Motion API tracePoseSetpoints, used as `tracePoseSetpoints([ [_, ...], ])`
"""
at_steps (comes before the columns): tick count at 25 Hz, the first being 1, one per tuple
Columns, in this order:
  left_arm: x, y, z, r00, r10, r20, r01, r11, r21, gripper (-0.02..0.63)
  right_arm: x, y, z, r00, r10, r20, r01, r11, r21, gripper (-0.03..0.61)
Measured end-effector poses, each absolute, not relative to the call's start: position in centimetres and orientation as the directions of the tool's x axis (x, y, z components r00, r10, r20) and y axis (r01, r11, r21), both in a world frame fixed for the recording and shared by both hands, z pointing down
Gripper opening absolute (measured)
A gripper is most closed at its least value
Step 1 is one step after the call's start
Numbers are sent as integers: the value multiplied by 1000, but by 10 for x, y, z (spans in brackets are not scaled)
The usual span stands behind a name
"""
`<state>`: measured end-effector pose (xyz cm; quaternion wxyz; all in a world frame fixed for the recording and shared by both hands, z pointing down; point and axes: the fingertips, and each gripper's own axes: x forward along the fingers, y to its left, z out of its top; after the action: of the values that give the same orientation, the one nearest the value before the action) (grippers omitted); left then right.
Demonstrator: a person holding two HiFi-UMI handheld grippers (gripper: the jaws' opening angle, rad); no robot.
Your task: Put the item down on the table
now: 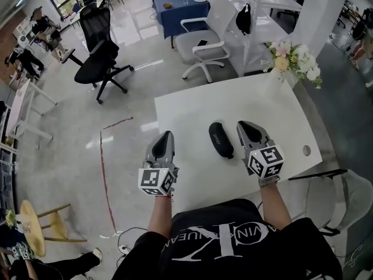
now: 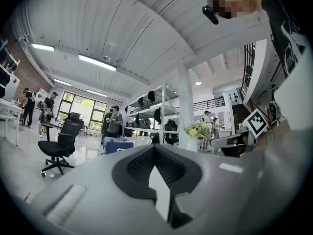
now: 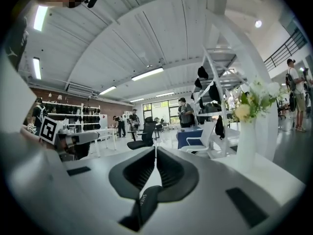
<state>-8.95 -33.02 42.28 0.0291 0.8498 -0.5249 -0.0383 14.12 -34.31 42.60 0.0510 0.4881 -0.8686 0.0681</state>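
– White worktop [image 1: 192, 112] over a glossy grey floor: how much room do the claws have?
– Plenty ahead. Past both tips the top is bare as far as the flowers [image 1: 294, 60] at the far corner, well right of the right claw [image 1: 243, 125]. The left claw [image 1: 168, 135] sits over the worktop's left edge, with floor just outside it. A small round hole [image 1: 306, 150] lies right of the right claw, near the edge on that side.
– And the item?
– The black case [image 1: 221, 139] lies flat on the worktop between the two claws. It is just beside the right claw, on its left, and runs lengthwise along it. Neither claw holds it.
– Jaws?
– Both pairs are pressed together at the tips with nothing pinched, as each gripper view shows.
– Any writing?
– There is pale print on the case, too small to read. Each claw's cube [image 1: 266, 161] carries black-and-white square markers. The black shirt [image 1: 233, 244] has large white letters, broken up by folds.
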Motion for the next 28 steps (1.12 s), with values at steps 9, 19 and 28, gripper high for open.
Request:
tracePoseSetpoints([
  [9,-97,-329,403,430,-899,-78,-898,-435,67,11,136,-341,407,-522,-846,104,-853,521,-37,20],
  [19,-100,-326,404,420,-905,-74,-904,-424,56,12,134,-339,409,-519,-848,107,-854,519,-31,20],
  [28,-101,-326,405,419,-905,-72,-904,-423,60,12,133,-336,411,-514,-850,112,-857,515,-21,20],
])
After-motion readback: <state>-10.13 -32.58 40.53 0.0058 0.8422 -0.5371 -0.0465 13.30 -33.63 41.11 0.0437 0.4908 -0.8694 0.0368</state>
